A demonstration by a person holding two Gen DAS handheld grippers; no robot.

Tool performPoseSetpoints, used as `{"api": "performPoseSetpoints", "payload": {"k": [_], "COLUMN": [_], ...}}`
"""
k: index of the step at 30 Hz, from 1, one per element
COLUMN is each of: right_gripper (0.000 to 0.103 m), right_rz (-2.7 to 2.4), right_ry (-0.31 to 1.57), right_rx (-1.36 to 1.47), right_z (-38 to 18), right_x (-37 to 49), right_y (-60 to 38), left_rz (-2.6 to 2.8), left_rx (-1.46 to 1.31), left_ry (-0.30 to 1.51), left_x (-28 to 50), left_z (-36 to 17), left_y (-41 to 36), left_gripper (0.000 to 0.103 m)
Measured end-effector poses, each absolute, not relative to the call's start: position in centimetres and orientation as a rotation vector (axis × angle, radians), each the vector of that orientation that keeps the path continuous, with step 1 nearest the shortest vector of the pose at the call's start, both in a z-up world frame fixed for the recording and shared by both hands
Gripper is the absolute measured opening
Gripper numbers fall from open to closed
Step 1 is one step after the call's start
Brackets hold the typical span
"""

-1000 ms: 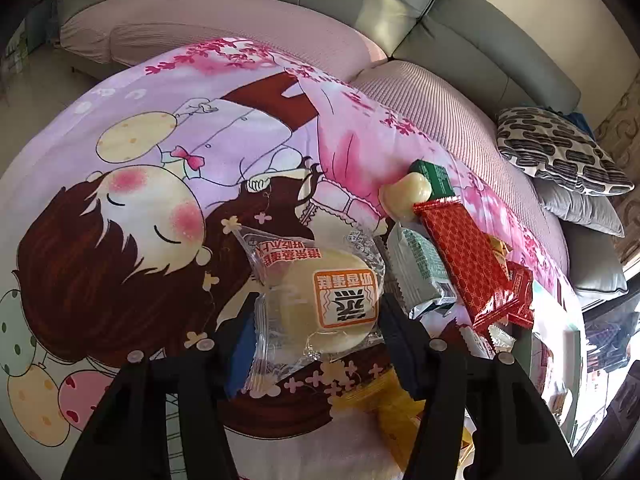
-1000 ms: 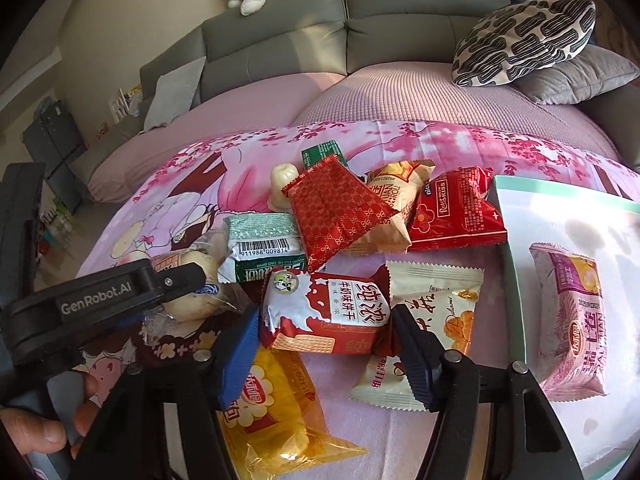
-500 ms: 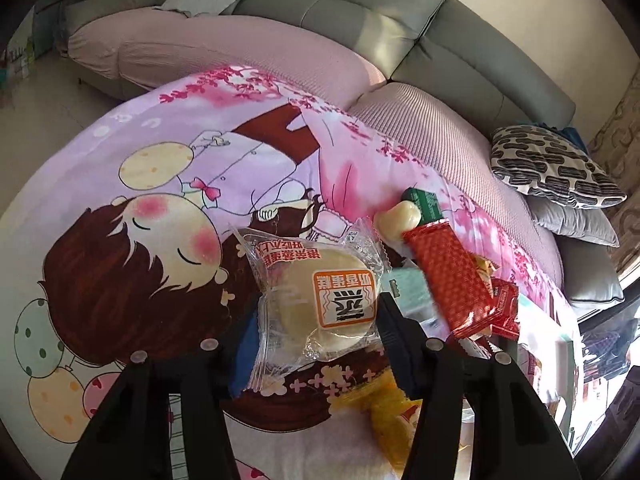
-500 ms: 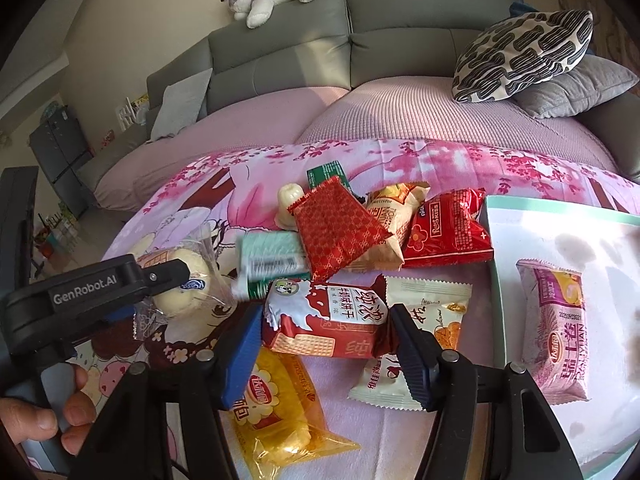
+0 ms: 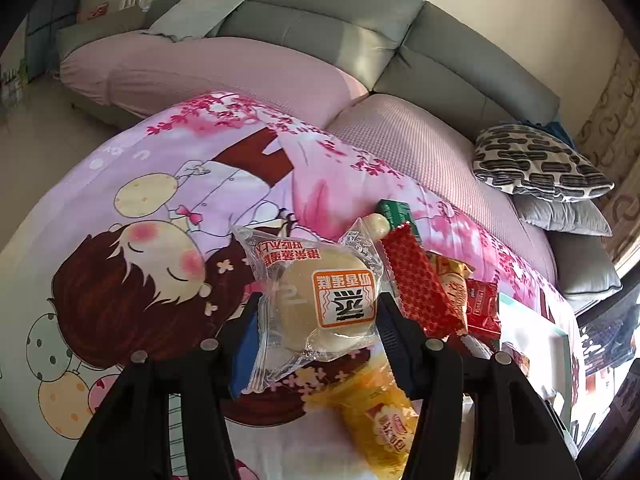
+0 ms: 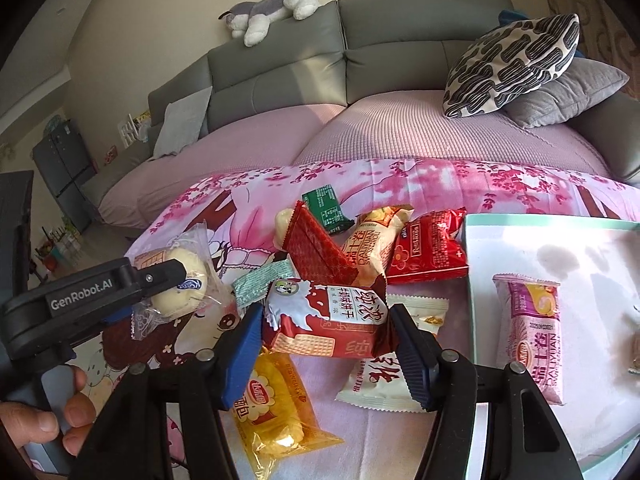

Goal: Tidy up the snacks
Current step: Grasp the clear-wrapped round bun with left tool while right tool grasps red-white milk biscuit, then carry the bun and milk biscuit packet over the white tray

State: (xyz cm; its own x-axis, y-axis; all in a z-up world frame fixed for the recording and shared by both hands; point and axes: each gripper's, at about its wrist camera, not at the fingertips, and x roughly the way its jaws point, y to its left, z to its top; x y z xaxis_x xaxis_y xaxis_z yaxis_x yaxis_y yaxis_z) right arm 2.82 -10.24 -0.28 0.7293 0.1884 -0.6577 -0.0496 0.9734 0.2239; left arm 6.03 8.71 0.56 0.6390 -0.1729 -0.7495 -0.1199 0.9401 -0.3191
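Left wrist view has your left gripper (image 5: 318, 316) pinching a clear-wrapped steamed cake (image 5: 326, 304) by its sides, lifted clear of the cartoon blanket (image 5: 160, 208) near its left edge. Just right of it lies the snack pile — a red patterned packet (image 5: 416, 280) and a yellow Lantian packet (image 5: 380, 412) below.

From the right wrist view, your right gripper (image 6: 328, 328) clamps a red-and-white milk biscuit pack (image 6: 324, 320), raised above the yellow packet and a white snack bag (image 6: 384, 376). Behind sit a green box (image 6: 326, 210), a Daliyuan bread pack (image 6: 376, 240) and a red Rosemary bag (image 6: 428, 244). At the blanket's right edge is the pale tray (image 6: 480, 240), holding one pink Daliyuan pack (image 6: 532, 332).

You look to be mid-carry with both picks made; the sorting itself has barely begun, judging by the single item in the tray. Next, swing each load rightward to the tray and release over bare floor beside the pink pack. Mind the tray's near rim — bring the packs over it, not into it. Open room is plentiful on the tray's far and left parts; the pile between leaves little clearance low down, so travel high.
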Motion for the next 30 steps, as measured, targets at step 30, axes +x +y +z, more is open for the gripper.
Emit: {"api": "performPoseSetpoints", "payload": {"k": [30], "right_gripper": [0.066], "right_rz": [-0.281], "right_ry": [0.603], "right_rx": [0.414], "right_z": [2.7], "right_x": [-3.4], "right_y": [-31.1], "left_rz": [-0.436], "left_rx": [-0.085], "left_ry": [0.825], "left_x": [3.6], "left_z": [4.0], "left_y": [-11.8], "left_gripper": [0.057]}}
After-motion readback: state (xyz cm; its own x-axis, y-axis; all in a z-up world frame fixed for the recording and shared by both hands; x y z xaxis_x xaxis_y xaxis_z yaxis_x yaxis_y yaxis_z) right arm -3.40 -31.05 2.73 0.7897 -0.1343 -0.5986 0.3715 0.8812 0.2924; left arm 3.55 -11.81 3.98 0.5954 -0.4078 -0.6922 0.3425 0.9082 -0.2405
